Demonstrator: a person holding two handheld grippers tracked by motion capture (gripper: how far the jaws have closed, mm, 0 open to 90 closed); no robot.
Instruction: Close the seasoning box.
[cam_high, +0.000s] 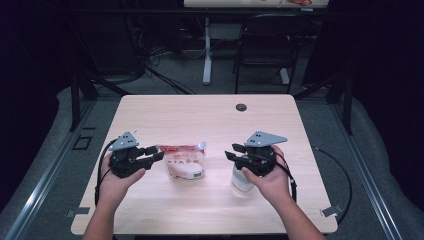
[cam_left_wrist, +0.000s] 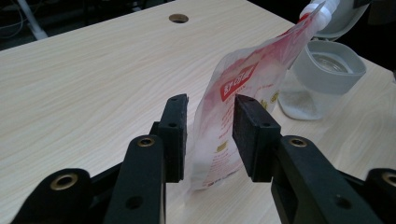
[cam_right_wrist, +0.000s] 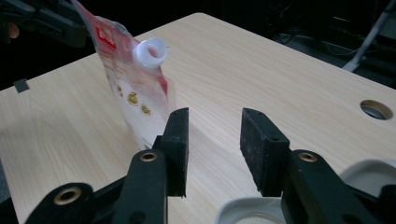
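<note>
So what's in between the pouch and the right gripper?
Just bare table: in the high view, nothing lies between the pouch and the right gripper.

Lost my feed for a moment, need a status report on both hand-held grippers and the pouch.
Left hand-held gripper open, jaws either side of standing pouch. Right hand-held gripper open, empty, above clear jar. Pouch spout uncapped. Nothing in the way.

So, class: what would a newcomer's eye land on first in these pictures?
Probably the red-and-white spouted pouch standing mid-table, its edge between the left gripper's jaws, which are not yet pressing on it. Next, the clear jar to its right, just below the open right gripper, all on a pale wooden table.
</note>
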